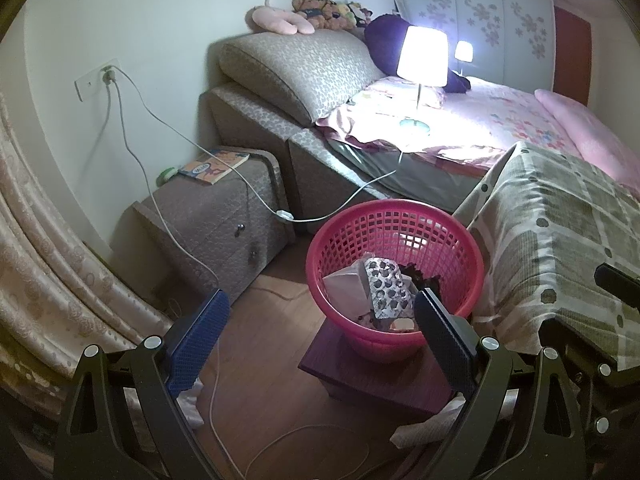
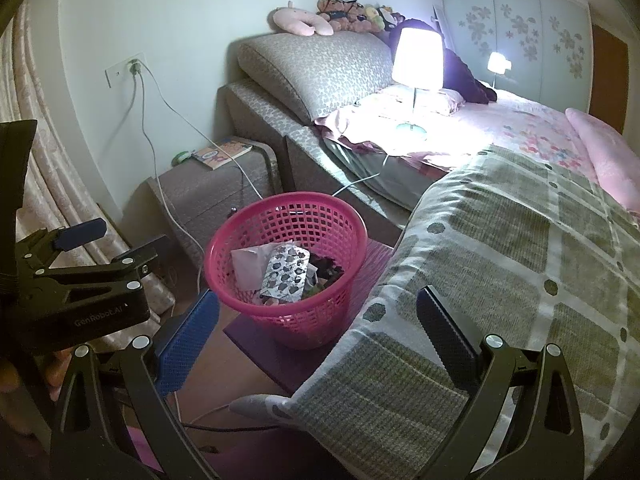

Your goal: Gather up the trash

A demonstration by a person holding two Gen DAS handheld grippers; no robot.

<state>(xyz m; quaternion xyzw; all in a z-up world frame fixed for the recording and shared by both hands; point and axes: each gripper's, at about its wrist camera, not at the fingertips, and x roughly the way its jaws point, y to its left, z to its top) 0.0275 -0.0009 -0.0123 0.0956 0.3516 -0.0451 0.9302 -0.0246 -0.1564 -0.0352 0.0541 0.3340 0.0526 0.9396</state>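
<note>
A pink mesh basket (image 1: 394,216) (image 2: 256,222) stands on a low purple stool (image 1: 360,376) (image 2: 264,348) beside the bed. Inside lie a silver blister pack (image 1: 390,288) (image 2: 288,272), white paper (image 1: 344,284) and dark scraps. My left gripper (image 1: 320,332) is open just in front of the basket, nothing between its fingers. My right gripper (image 2: 316,328) is open too, empty, over the edge of the checked blanket (image 2: 500,280). The left gripper (image 2: 80,248) also shows at the left of the right wrist view.
A bed with pink sheets (image 1: 500,116) carries a lit lamp (image 1: 422,58). A padded nightstand (image 1: 224,208) holds a book (image 1: 214,166). White cables (image 1: 256,196) run from the wall socket across the wooden floor. A curtain (image 1: 36,260) hangs at the left.
</note>
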